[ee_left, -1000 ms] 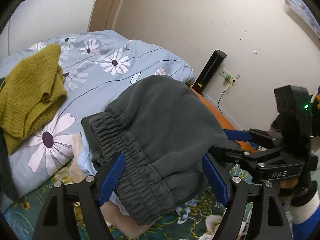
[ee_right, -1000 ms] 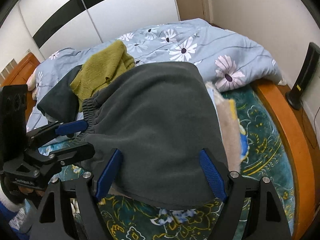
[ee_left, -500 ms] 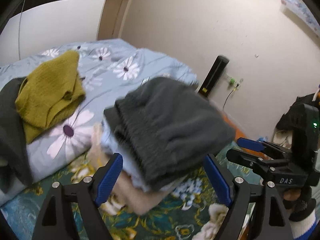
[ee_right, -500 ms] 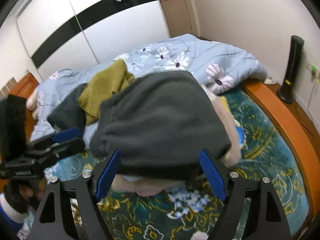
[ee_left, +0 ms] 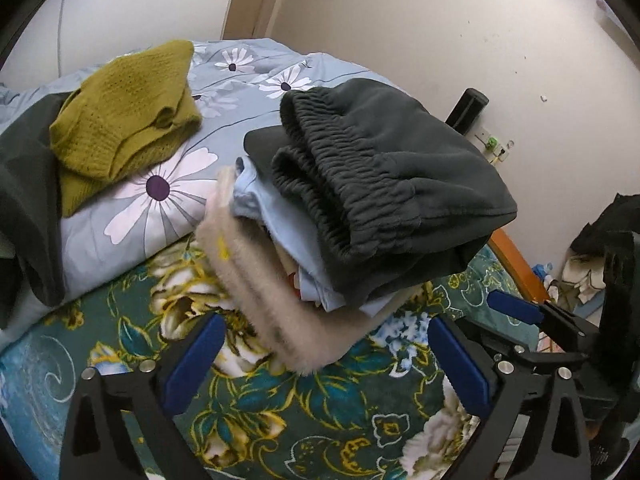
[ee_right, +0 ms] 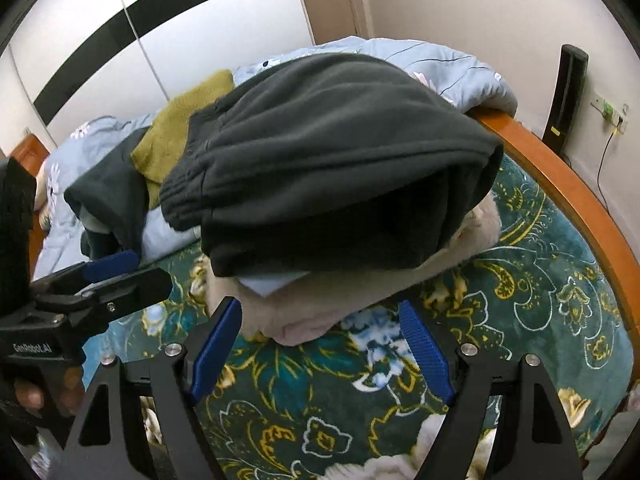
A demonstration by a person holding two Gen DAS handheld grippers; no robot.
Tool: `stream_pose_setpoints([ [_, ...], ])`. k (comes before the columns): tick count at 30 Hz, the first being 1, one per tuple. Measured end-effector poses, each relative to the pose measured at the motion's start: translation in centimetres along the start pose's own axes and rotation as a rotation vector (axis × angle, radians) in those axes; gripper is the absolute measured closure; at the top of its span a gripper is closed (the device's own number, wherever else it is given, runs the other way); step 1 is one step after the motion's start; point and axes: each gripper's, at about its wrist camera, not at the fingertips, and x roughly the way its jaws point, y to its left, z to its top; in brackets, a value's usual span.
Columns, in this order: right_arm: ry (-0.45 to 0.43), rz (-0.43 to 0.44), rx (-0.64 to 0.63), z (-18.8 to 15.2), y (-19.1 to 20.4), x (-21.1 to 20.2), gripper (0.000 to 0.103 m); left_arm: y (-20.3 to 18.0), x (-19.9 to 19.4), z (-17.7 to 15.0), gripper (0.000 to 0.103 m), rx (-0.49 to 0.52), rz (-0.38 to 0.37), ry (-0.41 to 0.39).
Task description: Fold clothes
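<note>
Grey folded trousers [ee_left: 384, 176] top a stack over a blue garment [ee_left: 280, 216] and cream fleece [ee_left: 264, 292] on the bed [ee_left: 280, 412]. Left claw [ee_left: 326, 364] at 6 o'clock, spreading wider, empty. Right claw [ee_right: 320, 348] at 6 o'clock, spread, empty. Mustard sweater [ee_left: 124, 116] at 10 o'clock.

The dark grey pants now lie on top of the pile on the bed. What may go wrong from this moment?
1. The grey pants overhang the light blue garment and the beige fleece below, so the pile may lean or slide.
2. The left gripper is opening and empty, near the fleece; it may snag it.
3. The mustard sweater lies unfolded on the floral quilt, close enough to get mixed in.
</note>
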Motion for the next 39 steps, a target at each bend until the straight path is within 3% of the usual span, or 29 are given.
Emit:
stream_pose_setpoints([
  [4,0.003,-0.004,-0.008,-0.4,0.5,0.3,0.013,0.1,0.1,-0.3,0.0,0.014,0.026,0.005],
  [12,0.015,-0.017,0.002,-1.1,0.3,0.7,0.01,0.7,0.9,-0.9,0.0,0.025,0.017,0.008],
  [39,0.076,-0.102,0.009,-1.4,1.2,2.7,0.009,1.1,3.1,-0.5,0.0,0.128,-0.02,0.021],
])
